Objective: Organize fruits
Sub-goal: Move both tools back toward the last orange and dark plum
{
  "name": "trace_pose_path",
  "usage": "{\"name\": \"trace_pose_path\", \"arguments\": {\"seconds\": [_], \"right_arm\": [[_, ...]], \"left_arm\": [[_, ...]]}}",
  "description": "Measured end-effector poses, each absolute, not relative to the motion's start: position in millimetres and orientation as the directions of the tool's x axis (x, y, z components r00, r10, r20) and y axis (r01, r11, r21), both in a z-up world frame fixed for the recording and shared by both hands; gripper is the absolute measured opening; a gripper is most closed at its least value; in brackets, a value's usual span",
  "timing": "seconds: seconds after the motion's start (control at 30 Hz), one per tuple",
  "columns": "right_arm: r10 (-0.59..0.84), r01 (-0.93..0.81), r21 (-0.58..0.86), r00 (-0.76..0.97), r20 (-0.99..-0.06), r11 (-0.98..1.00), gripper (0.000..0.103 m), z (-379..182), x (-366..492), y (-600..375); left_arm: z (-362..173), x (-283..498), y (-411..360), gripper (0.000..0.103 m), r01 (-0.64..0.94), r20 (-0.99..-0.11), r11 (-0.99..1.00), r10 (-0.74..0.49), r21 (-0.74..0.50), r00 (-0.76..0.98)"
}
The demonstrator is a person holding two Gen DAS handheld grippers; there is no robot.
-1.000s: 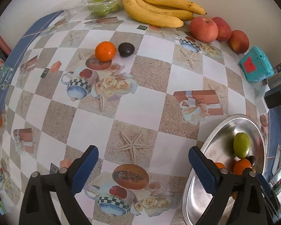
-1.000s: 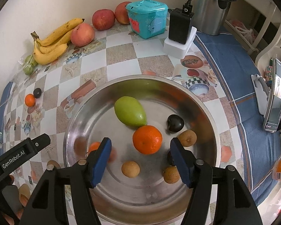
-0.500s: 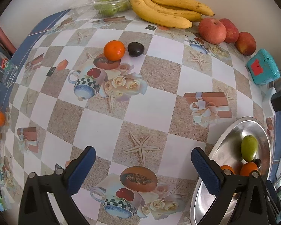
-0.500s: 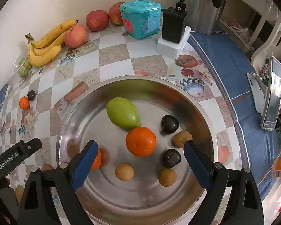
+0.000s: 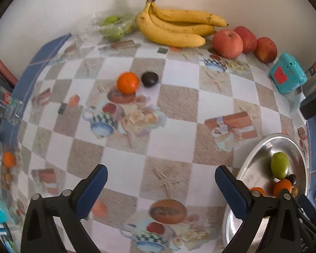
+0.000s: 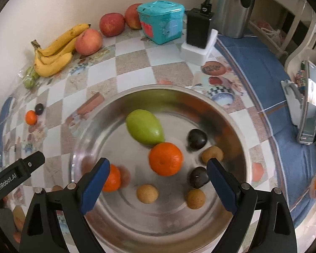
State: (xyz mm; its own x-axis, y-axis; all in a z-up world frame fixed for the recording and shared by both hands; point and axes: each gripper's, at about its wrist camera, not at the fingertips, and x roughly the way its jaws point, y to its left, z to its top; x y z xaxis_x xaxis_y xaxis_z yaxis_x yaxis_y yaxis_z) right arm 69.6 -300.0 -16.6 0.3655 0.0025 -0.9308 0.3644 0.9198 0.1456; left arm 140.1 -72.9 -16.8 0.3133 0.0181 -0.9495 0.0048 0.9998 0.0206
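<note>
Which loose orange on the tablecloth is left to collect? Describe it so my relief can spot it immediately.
Start at the banana bunch against the wall and come toward the camera onto the checkered tablecloth. Two small fruits sit side by side there: the orange is the bright one on the left, beside a dark plum.

Checkered beige-and-white tablecloth (image 5: 170, 139), silver bowl (image 6: 120, 221), orange mandarin (image 6: 165, 158), green mango (image 6: 145, 129), yellow bananas (image 5: 174, 27).

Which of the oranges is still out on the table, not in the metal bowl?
The small orange beside the dark plum; the other two sit in the bowl.
</note>
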Motion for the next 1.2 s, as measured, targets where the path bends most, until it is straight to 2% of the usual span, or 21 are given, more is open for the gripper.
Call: {"name": "trace_pose_path", "arguments": {"seconds": [0.17, 0.3, 0.83, 1.2], "right_arm": [[0.015, 0.296, 0.137, 0.378, -0.926, 0.945, 0.093, -9.6, 75.4, -283.9], [0.067, 0.260, 0.181, 0.393, -0.917, 0.948, 0.093, -7.1, 79.5, -269.3], [0.137, 0.135, 0.202, 0.384, -0.913, 0.970, 0.093, -8.3, 94.5, -200.0], [0.172, 0.060, 0.208, 0.370, -0.913, 0.976, 0.093, -9.7, 101.9, -152.7]], "left_arm": [[-10.5, 148.1, -54.9, 0.103, 0.031, -0.933, 0.995, 0.080, 0.097, 0.350], [-5.4, 151.8, -32.4, 0.103, 0.023, -0.920, 0.989, 0.128, 0.146, 0.371], [-5.0, 163.7, 71.8, 0.103, -0.141, -0.923, 0.982, 0.171, 0.130, 0.345], [3.4, 164.5, 102.1, 0.103, -0.180, -0.914, 0.975, 0.186, 0.127, 0.361]]}}
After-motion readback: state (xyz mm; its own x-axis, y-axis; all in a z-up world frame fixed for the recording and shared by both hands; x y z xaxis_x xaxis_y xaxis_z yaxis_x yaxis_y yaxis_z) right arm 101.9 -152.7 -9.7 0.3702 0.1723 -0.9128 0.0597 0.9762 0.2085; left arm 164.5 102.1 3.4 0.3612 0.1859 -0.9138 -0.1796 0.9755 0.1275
